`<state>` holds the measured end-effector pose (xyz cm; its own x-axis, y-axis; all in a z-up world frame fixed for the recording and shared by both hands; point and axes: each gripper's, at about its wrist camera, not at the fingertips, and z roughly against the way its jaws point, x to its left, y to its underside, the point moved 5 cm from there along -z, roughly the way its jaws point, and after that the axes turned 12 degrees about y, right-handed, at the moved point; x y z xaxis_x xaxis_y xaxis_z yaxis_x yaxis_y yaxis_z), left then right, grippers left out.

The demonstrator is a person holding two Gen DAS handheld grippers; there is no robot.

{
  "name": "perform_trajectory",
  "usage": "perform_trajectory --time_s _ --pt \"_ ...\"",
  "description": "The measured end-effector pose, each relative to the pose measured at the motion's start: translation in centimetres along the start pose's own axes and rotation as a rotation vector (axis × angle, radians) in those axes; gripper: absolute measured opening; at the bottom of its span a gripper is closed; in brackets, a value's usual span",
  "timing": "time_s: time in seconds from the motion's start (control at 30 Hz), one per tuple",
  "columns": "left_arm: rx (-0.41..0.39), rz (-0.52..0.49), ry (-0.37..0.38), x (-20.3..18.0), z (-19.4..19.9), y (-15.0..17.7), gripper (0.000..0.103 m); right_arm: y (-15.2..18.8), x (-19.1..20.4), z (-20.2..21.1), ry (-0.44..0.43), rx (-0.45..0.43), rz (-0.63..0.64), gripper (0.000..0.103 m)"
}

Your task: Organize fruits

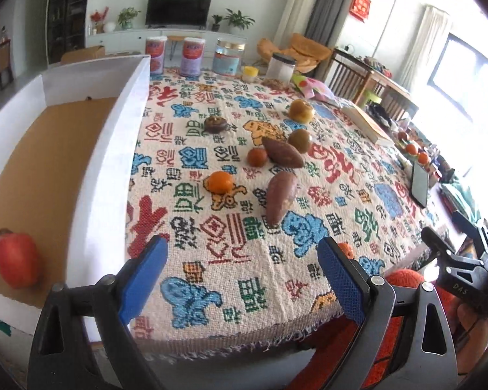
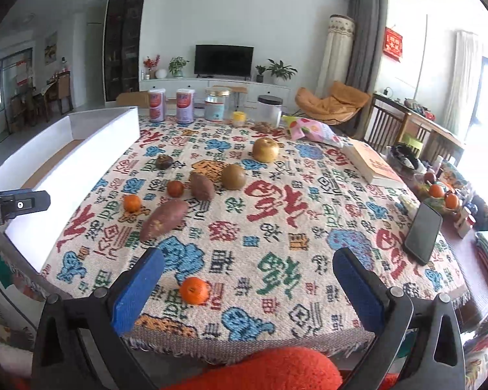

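Fruit lies on a patterned tablecloth. A near tangerine sits just ahead of my open, empty right gripper. Further off are two sweet potatoes, another tangerine, a small dark orange fruit, a green-brown round fruit, a yellow pear and a dark fruit. A white box with a cardboard floor stands at the left and holds one red fruit. My left gripper is open and empty near the table's front edge, right of the box.
Jars and tins line the far table edge, with a pink bag. A book, a black phone and a bowl of oranges lie at the right. A red sleeve is below.
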<state>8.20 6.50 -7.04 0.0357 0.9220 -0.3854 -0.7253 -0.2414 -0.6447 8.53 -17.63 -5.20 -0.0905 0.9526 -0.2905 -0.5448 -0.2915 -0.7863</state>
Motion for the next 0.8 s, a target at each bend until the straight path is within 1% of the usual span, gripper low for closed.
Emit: perform_trajectory --time_s 0.03,0.07,0.13,0.2,0.27,0.33,0.37,0.4,0.43,0.5,0.53,0.6,0.67,0.8 --pt "0.006 -0.005 0.005 -0.4 -1.0 0.3 0.094 0.8 -1.7 -0.9 0.060 0.011 -0.009 0.103" --pt "0.005 -0.015 0.001 -0.7 -2.0 0.5 0.094 1.3 -3.2 -1.7 0.097 0.018 -0.023 0.103" --pt "0.009 -0.048 -0.037 -1.0 -3.6 0.9 0.094 2.0 -6.0 -3.4 0.115 0.036 -0.053 0.103" --pt "0.018 -0.073 -0.072 -1.0 -5.0 1.4 0.094 2.0 -7.3 -5.3 0.081 0.056 -0.071 0.103" --pt "0.030 -0.070 -0.101 -0.4 -6.0 2.0 0.094 2.2 -7.5 -6.9 0.002 0.088 -0.092 0.103" --pt "0.045 -0.051 -0.119 0.3 -6.6 2.7 0.094 3.3 -6.9 -8.2 -0.080 0.137 -0.134 0.103" --pt "0.051 -0.041 -0.124 0.6 -6.9 3.0 0.094 3.9 -6.6 -9.0 -0.105 0.165 -0.151 0.103" --pt "0.055 -0.036 -0.133 0.9 -7.1 3.3 0.094 4.3 -6.3 -9.5 -0.112 0.197 -0.147 0.103" --pt "0.063 -0.034 -0.143 1.2 -7.3 3.6 0.094 4.4 -6.3 -9.6 -0.106 0.206 -0.146 0.103" --pt "0.093 -0.025 -0.156 1.8 -8.1 4.3 0.094 4.3 -6.8 -9.1 -0.118 0.180 -0.180 0.103" --pt "0.083 -0.039 -0.167 1.8 -8.1 4.4 0.094 4.6 -6.7 -9.2 -0.114 0.188 -0.182 0.103" --pt "0.091 -0.060 -0.188 1.5 -8.4 4.6 0.095 4.9 -6.5 -9.6 -0.105 0.216 -0.172 0.103" --pt "0.094 -0.076 -0.202 1.3 -8.6 4.8 0.097 4.9 -6.5 -9.6 -0.106 0.215 -0.174 0.103" --pt "0.090 -0.096 -0.200 1.1 -8.7 5.1 0.100 5.2 -6.5 -10.2 -0.107 0.240 -0.181 0.103"
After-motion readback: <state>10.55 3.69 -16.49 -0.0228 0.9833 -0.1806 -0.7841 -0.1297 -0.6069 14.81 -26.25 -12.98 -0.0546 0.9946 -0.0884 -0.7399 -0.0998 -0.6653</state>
